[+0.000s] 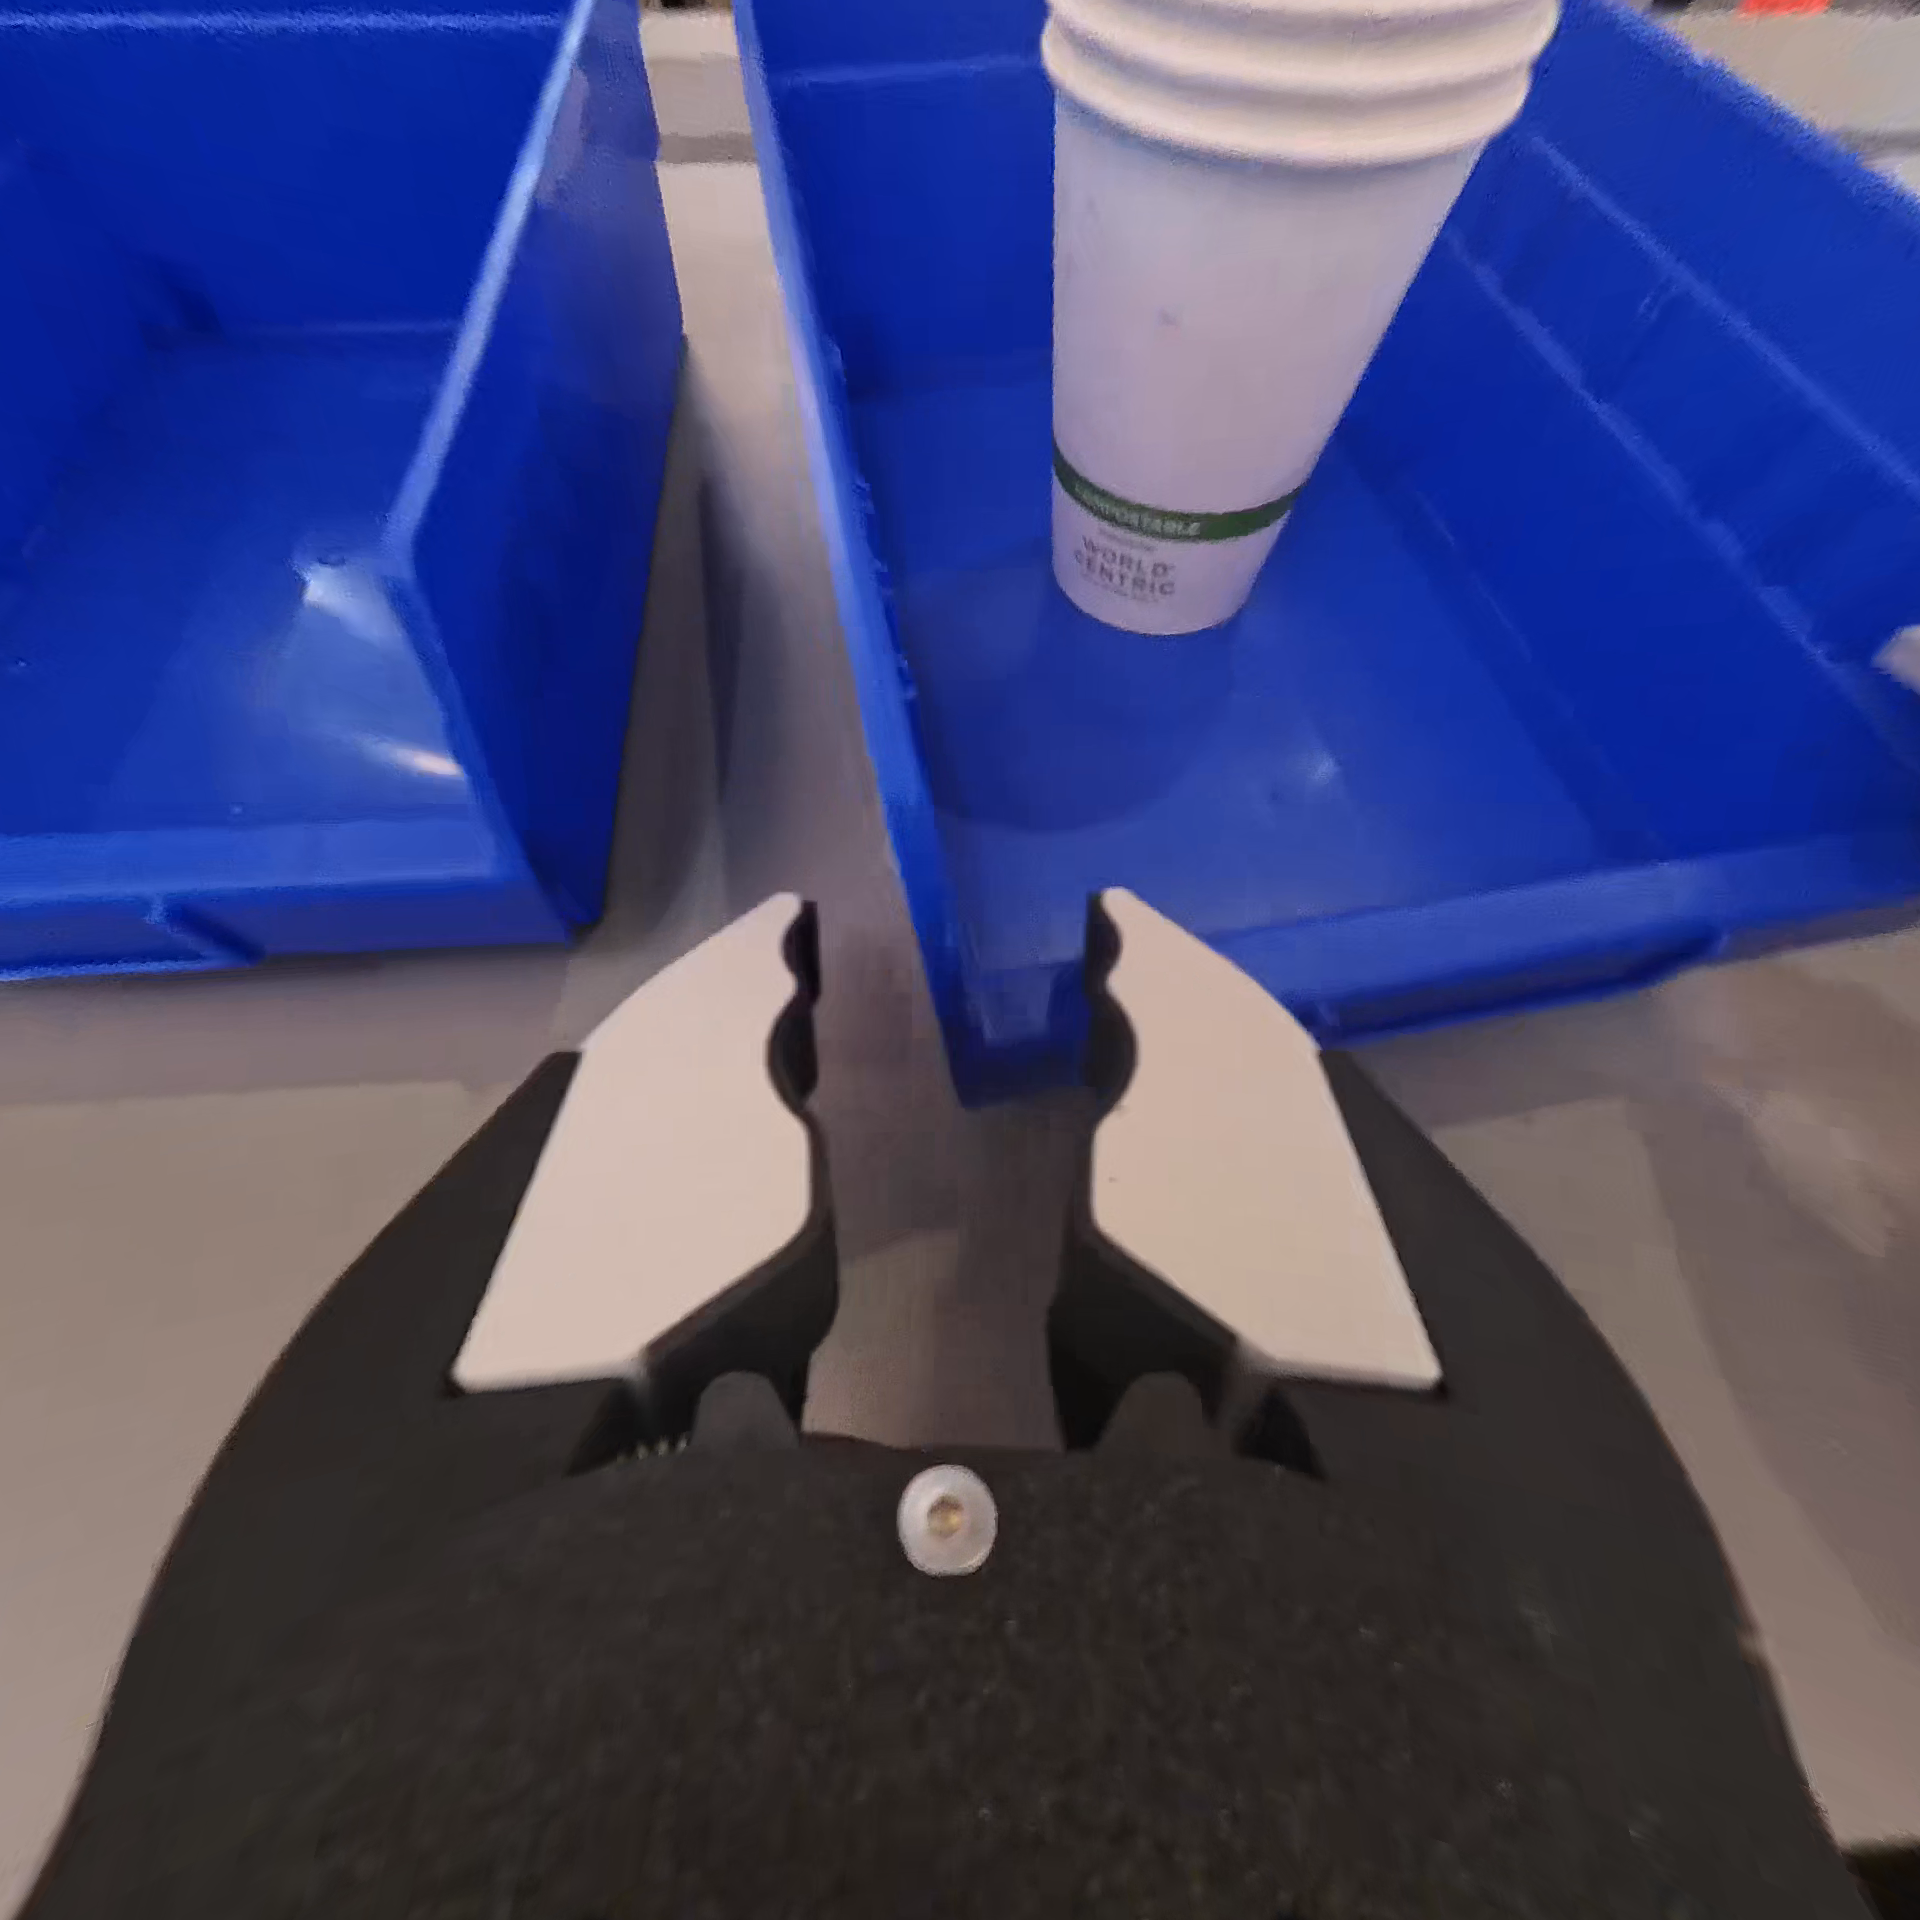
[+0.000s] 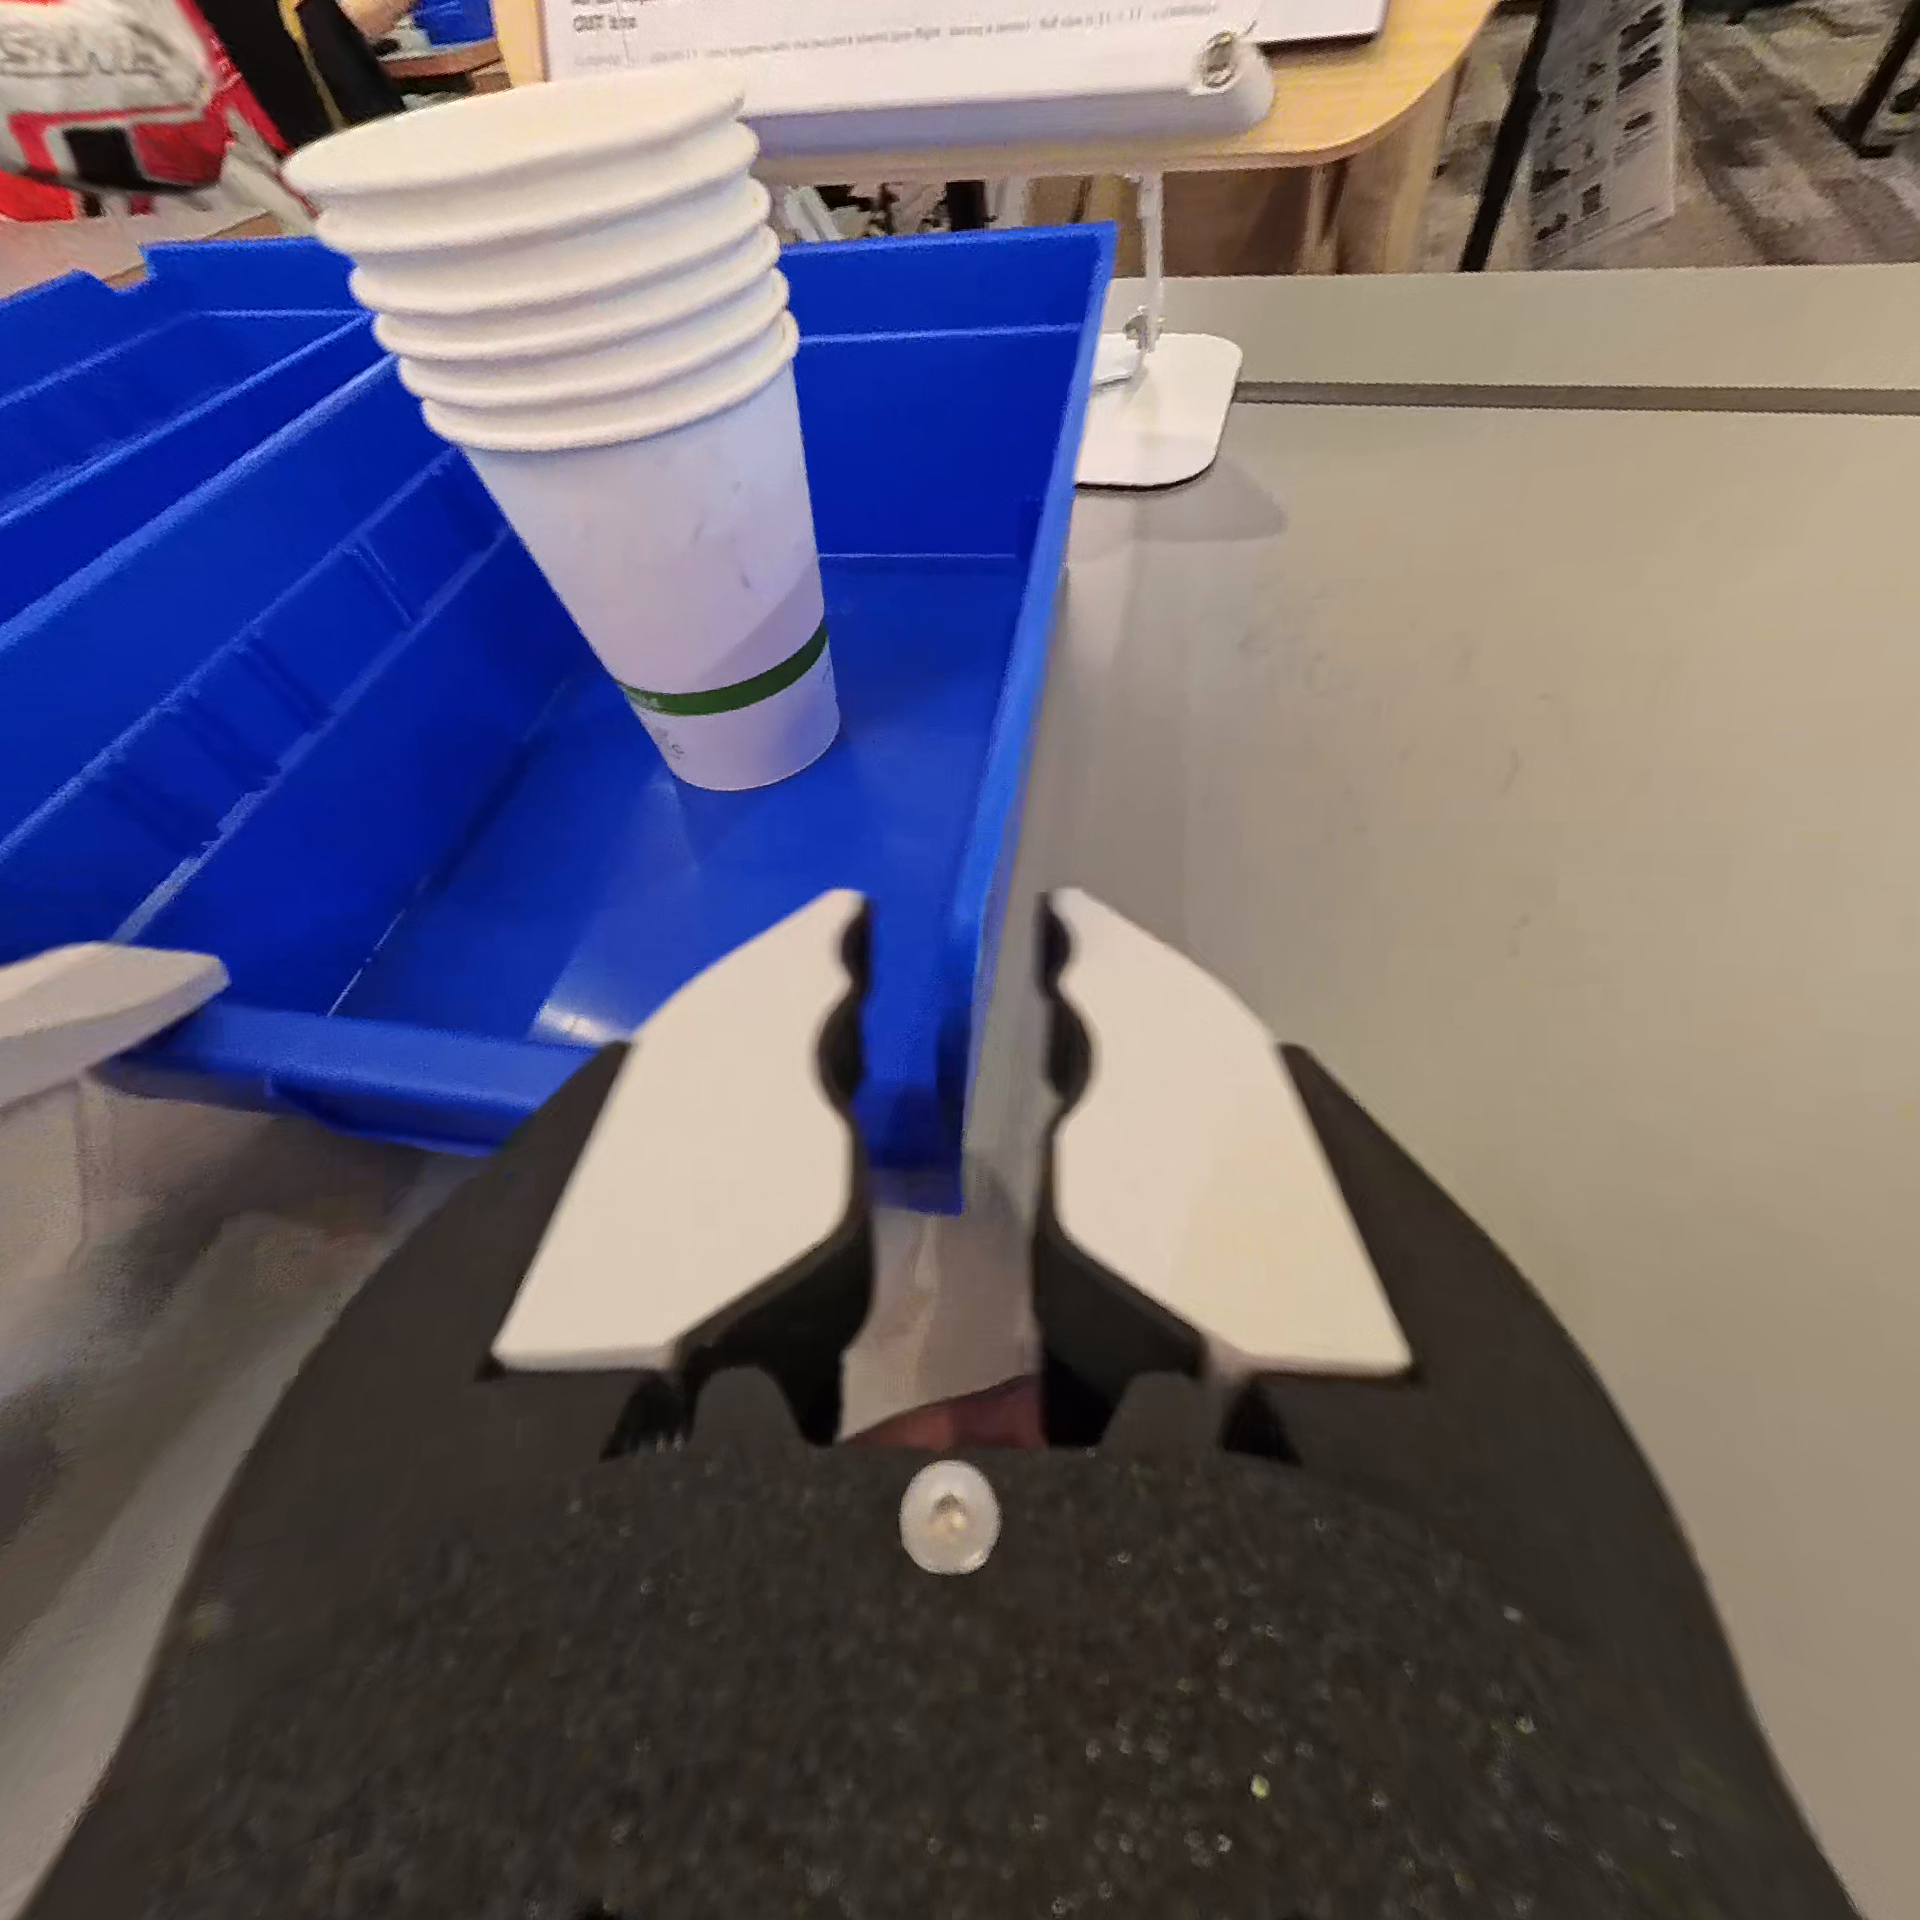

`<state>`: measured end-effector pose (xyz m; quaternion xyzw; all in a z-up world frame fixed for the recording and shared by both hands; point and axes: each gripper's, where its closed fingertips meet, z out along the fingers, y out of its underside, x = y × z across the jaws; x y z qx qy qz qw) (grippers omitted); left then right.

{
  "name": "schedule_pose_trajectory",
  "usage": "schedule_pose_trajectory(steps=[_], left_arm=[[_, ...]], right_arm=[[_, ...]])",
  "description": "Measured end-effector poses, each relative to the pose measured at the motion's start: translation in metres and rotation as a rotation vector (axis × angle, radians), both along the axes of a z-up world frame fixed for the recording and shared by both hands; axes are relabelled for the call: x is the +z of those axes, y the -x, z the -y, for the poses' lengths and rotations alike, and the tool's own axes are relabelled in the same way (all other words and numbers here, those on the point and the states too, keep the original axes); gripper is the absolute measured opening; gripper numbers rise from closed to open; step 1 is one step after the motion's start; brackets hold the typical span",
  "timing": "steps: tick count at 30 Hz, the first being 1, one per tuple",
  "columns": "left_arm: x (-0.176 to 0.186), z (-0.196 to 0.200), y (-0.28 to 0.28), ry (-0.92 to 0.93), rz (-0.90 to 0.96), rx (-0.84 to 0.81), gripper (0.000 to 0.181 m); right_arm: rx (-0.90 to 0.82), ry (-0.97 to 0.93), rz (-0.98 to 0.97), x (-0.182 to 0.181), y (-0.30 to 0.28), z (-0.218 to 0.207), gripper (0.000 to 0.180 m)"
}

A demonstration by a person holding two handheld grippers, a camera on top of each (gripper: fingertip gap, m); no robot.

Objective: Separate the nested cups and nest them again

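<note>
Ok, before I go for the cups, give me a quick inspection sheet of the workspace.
Surface: grey table, bare around the bins.
Job's things: stack of nested white cups upright in the right blue bin, untouched; left blue bin beside it holds nothing.
Clutter: white sign stand behind the right bin.
Grippers: left claw open, holding nothing, at the gap between the bins; right claw open, holding nothing, over the right bin's near right corner.
Cables: nothing seen.
Surroundings: wooden table and patterned floor behind.
</note>
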<state>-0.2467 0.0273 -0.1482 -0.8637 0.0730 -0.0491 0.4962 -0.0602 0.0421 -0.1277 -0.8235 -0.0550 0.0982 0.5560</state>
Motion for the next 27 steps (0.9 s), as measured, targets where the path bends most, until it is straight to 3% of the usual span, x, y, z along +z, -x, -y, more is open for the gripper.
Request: schedule_pose_trajectory(steps=[1,3,8,13,19,20,21,22,27], left_arm=[[0.004,0.008,0.002,-0.018,0.025,-0.013,0.05],[0.009,0.032,0.013,0.007,0.073,-0.034,0.055],[0.034,0.061,0.1,-0.038,0.113,0.089,0.067],[0.046,0.001,0.215,-0.099,0.098,0.195,0.063],[0.018,-0.078,0.277,0.016,0.078,0.265,0.062],[0.012,-0.084,0.282,0.031,0.075,0.278,0.059],[0.013,-0.087,0.279,0.023,0.116,0.256,0.044],[0.015,-0.088,0.273,0.014,0.16,0.216,0.011],[0.015,-0.057,0.26,0.023,0.175,0.25,0.003]], right_arm=[[0.034,0.013,0.006,-0.001,0.001,0.006,0.046],[0.103,0.024,0.021,-0.003,0.001,0.025,0.049],[0.174,-0.016,0.036,0.001,-0.008,0.068,0.039],[0.249,0.026,0.004,-0.005,0.006,0.079,0.034],[0.319,-0.002,0.004,0.011,0.034,0.082,0.033],[0.328,-0.01,0.006,0.014,0.038,0.084,0.033],[0.335,-0.013,0.01,0.014,0.042,0.086,0.033],[0.342,-0.013,0.013,0.014,0.047,0.087,0.033],[0.43,0.05,0.034,0.001,0.086,0.092,0.033]])
